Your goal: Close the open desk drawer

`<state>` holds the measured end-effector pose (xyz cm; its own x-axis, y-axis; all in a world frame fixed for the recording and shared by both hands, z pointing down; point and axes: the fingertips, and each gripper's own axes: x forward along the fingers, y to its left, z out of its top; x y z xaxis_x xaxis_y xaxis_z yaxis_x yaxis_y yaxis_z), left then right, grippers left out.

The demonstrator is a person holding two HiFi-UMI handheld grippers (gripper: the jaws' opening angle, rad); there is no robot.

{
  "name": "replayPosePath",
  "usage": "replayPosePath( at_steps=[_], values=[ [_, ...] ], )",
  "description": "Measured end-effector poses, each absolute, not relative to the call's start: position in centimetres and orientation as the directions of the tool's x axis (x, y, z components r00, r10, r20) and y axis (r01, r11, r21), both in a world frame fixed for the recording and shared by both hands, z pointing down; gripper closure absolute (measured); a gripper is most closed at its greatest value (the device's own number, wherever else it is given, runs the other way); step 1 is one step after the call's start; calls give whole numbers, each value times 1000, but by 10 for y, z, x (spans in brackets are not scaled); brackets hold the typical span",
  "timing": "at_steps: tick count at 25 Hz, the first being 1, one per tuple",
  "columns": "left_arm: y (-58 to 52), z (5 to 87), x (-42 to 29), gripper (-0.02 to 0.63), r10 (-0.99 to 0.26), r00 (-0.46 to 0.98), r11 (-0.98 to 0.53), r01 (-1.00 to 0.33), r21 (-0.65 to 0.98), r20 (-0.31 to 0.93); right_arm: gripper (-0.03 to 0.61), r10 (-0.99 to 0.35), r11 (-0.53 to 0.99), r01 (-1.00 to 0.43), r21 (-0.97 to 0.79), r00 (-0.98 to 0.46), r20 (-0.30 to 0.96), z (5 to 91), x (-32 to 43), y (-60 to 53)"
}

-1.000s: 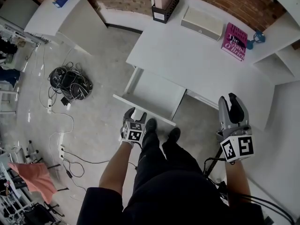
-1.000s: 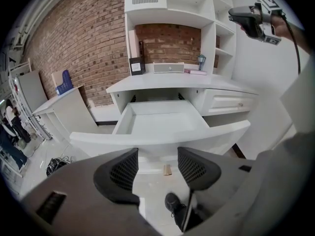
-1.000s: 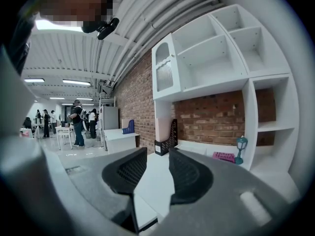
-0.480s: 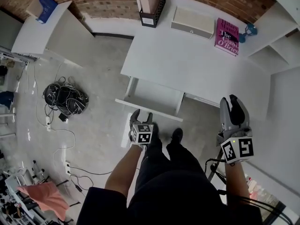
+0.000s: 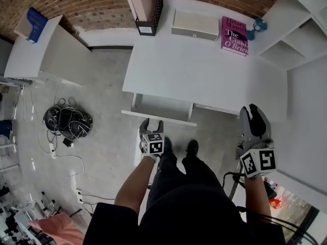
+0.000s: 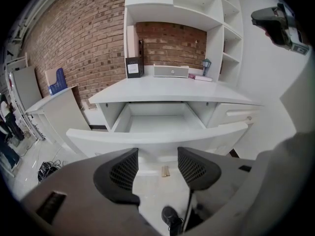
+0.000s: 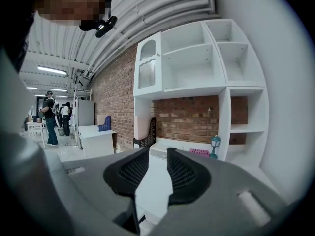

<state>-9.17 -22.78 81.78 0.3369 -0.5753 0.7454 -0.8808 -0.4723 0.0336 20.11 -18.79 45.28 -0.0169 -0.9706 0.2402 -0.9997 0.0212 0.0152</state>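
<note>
The white desk (image 5: 204, 70) has one drawer (image 5: 162, 107) pulled out towards me, empty inside (image 6: 156, 123). Its long front panel (image 5: 158, 118) (image 6: 157, 140) faces me. My left gripper (image 5: 152, 123) (image 6: 157, 167) is open and angled down, with its tips just short of that panel's middle and nothing between the jaws. My right gripper (image 5: 253, 111) (image 7: 152, 173) hangs over the floor at the desk's right end, away from the drawer. It is open with a narrow gap; its jaws have just been closing with nothing between them.
On the desk's far side stand a black file holder (image 5: 145, 9), a flat white box (image 5: 194, 24), a pink book (image 5: 234, 35) and a small blue lamp (image 5: 257, 24). White shelves (image 5: 291, 40) rise at the right. A cable heap (image 5: 66, 121) lies on the floor at the left.
My left gripper has moved forward to the drawer's front panel as I stepped closer to the desk. The right gripper has kept its place.
</note>
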Motion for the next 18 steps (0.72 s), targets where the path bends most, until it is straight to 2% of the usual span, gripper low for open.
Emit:
replayPosePath(
  at_steps=[18],
  values=[
    [-307, 816, -52, 365, -582, 349, -480, -877, 37, 734, 465, -962, -87, -995, 37, 94, 255, 451, 238, -191]
  ],
)
